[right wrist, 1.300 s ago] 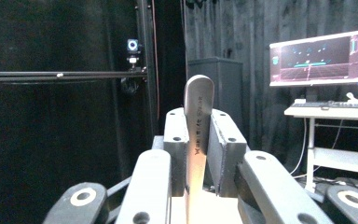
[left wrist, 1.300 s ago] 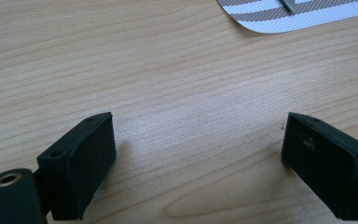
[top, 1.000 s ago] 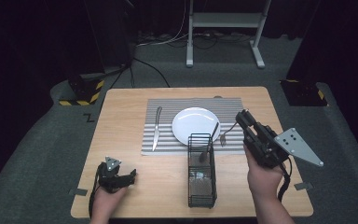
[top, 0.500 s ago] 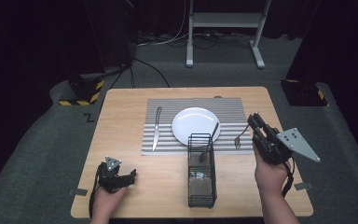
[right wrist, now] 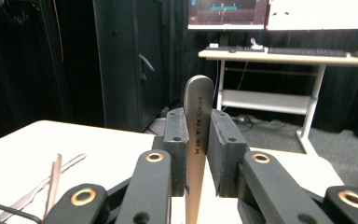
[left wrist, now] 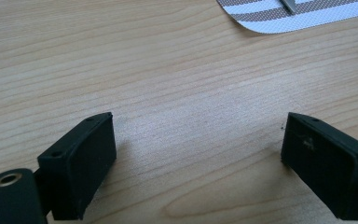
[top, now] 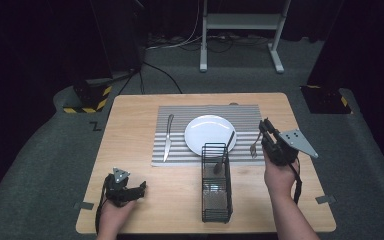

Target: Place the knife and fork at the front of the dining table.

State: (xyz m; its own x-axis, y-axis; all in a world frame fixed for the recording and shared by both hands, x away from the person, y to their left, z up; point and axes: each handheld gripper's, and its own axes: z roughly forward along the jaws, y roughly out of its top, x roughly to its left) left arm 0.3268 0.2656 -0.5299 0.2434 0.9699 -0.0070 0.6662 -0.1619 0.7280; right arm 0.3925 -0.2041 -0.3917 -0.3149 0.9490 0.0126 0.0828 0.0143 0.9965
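Observation:
My right gripper (top: 266,134) is shut on a metal fork (top: 254,148), which hangs tines down just off the right edge of the striped placemat (top: 180,152). In the right gripper view the fork's handle (right wrist: 198,116) stands upright, pinched between the pads of the right gripper (right wrist: 198,135). My left gripper (top: 139,189) rests on the table near the front left corner. In its own view the left gripper (left wrist: 198,158) stands open over bare wood with nothing between the jaws.
A white plate (top: 202,131) sits mid-placemat with a knife (top: 167,137) to its left. In front stands a black wire basket (top: 216,200) holding a dark-handled utensil (top: 224,152). A placemat corner (left wrist: 303,16) lies beyond the left jaws. The room behind holds a desk and stands.
My right hand has carried the fork rightward and down, from beside the plate to the placemat's right edge. The left hand has stayed put.

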